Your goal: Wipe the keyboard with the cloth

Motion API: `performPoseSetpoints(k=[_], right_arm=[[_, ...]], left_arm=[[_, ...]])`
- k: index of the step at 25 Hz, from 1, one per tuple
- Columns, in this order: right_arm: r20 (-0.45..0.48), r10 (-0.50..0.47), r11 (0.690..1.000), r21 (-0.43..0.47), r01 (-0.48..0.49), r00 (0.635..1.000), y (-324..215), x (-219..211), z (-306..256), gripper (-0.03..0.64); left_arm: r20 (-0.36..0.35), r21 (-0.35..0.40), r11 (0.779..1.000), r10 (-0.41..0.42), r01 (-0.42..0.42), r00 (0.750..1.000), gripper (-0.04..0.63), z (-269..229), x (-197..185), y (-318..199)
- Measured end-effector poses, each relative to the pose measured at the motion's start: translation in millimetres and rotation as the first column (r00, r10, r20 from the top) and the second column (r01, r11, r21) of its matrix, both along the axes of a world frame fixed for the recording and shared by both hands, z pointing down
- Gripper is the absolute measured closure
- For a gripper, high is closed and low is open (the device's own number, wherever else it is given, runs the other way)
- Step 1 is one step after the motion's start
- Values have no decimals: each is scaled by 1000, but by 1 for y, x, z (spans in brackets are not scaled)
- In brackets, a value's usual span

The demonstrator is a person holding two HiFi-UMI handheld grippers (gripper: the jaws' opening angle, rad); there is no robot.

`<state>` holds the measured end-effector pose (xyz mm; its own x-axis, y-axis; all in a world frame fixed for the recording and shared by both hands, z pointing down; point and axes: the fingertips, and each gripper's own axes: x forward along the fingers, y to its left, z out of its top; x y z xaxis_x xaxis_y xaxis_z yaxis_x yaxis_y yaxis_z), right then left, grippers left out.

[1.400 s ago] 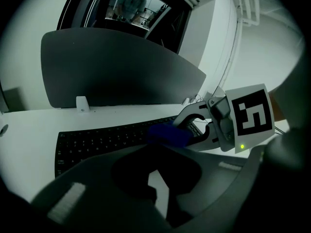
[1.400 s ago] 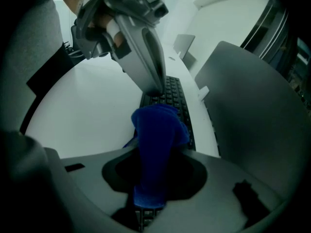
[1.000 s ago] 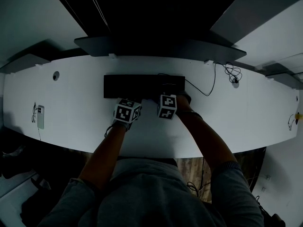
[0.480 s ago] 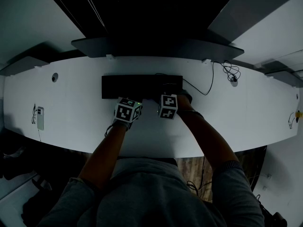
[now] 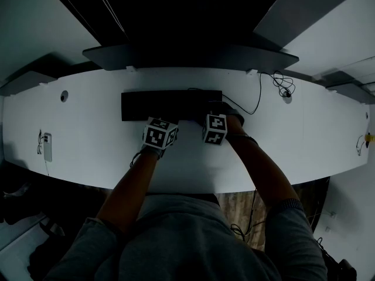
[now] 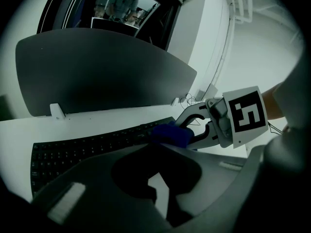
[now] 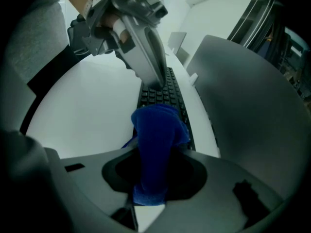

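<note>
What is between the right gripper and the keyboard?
The blue cloth, clamped in the right gripper, lies on the keyboard; the right gripper view shows it.

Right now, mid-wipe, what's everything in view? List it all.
desk: one, white, curved, spans the head view
keyboard: one, black, middle of the desk, toward the back
cloth: one, blue, at the keyboard's right end
phone: one, light, desk's far left edge
cable: one, black, from the keyboard to the desk's back right
divider: one, grey, behind the desk
left gripper: one, grey, shut, tip on the keyboard
right gripper: one, grey, shut on the cloth
</note>
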<state>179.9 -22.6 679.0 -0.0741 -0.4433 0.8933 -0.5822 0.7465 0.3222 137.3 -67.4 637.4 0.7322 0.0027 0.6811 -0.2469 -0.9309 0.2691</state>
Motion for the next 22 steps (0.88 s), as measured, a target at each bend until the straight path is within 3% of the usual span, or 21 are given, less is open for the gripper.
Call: performPoseSetpoints(k=[13,22], right_arm=[[-2,53,998,-15,-53,999,39,36,-4,492],[12,168,986,-15,-168,986,67,71,0,492]], left_arm=[[-10,-16,998,62,-62,998,586,2,30,30],[-23,-15,996,91,-91,996,586,-2,41,45]])
